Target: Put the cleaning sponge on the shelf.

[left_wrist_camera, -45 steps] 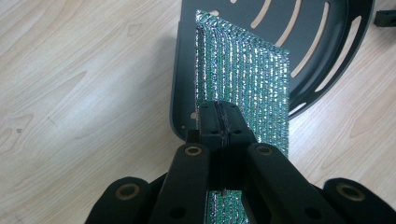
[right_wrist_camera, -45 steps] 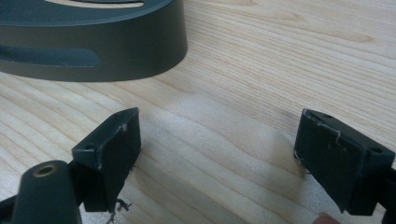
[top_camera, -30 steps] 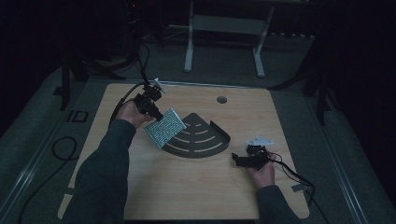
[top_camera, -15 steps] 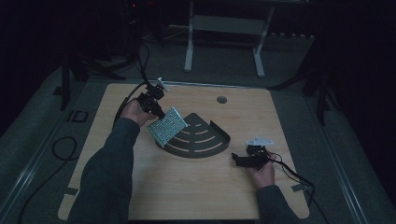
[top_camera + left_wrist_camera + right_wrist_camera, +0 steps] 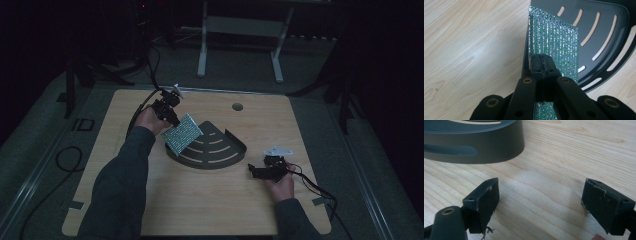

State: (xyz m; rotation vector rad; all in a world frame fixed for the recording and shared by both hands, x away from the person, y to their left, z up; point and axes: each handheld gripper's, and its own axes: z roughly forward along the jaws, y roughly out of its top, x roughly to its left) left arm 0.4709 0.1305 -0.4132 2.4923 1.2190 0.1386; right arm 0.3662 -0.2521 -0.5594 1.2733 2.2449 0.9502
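Pinched between left jaws: green-and-silver ribbed glittery sheet [image 5: 554, 45], foil-like, shiny. Beyond it: dark grey slotted fan-shaped metal tray [image 5: 604, 27], smooth, satin sheen. Under right jaws: pale wooden tabletop [image 5: 564, 157], matt, visible grain. Jaw pads matt black, plastic-looking.

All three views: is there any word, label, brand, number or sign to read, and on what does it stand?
None can be read. The green glittery sheet in the left gripper bears only a pattern, no lettering. The dark slotted tray, the wooden table and the right gripper show no print.
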